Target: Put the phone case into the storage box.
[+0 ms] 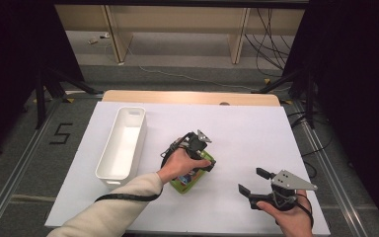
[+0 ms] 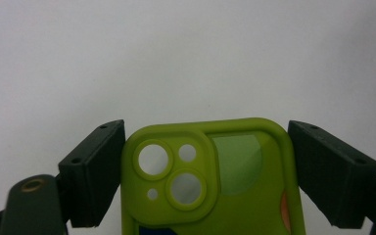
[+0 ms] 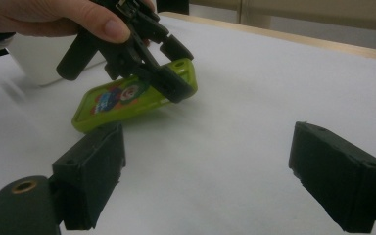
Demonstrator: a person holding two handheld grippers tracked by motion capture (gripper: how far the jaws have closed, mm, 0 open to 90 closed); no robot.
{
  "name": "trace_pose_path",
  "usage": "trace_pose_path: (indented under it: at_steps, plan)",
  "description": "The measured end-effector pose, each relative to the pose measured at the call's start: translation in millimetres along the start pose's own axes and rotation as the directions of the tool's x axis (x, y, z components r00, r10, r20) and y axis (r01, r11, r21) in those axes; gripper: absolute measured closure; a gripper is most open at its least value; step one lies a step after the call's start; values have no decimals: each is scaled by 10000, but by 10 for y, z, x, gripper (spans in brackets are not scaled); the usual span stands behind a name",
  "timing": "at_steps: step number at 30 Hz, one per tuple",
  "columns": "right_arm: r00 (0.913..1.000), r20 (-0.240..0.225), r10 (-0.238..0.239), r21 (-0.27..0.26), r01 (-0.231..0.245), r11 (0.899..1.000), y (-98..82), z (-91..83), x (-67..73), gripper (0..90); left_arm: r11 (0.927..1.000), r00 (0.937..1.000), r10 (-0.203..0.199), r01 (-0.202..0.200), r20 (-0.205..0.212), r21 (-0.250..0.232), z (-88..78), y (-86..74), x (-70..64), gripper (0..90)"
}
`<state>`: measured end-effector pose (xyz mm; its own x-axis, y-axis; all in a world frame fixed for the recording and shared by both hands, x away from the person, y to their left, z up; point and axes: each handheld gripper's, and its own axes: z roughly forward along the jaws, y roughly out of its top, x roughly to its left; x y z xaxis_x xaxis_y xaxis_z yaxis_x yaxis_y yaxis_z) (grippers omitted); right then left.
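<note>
Green phone case (image 3: 132,95) is clamped at its sides by left gripper (image 3: 149,61), one end lifted off desk (image 1: 256,133); slip poss. if tilted further. Right gripper (image 1: 250,181) is held apart, idle.

Lime-green phone case (image 3: 136,97) with round camera cutouts at one corner and a colourful cartoon print on its face, tilted with the camera end lifted off the white table and the other end down, mid-table, right of the white bin.
</note>
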<state>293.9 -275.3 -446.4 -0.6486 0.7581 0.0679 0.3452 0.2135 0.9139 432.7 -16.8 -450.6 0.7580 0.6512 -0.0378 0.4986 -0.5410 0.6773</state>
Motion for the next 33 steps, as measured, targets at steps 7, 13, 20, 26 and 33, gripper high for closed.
trace_pose_path:
  at_steps: [7, 13, 20, 26, 33]
  plan:
    - [10000, 37, -14, 2, 14, 10000, 2, -8, -2, 149, 9990, 9999, -27, 21, -133, -445, -103, 57, 26, 169]
    - [10000, 47, -19, -54, 19, 10000, 2, -4, -3, 149, 9969, 9996, -105, 84, -267, -786, -185, 96, 53, 169]
    - [10000, 70, -15, -75, 16, 10000, 2, -6, -2, 149, 9928, 9991, -145, 97, -394, -1193, -276, 141, 74, 169]
    - [9999, 109, -26, -50, 26, 10000, 4, -12, -1, 149, 9881, 9984, -178, 95, -529, -1534, -361, 182, 84, 169]
    - [9999, 112, -18, -60, 19, 10000, 4, -12, -1, 149, 9842, 9978, -215, 102, -622, -1766, -437, 210, 117, 169]
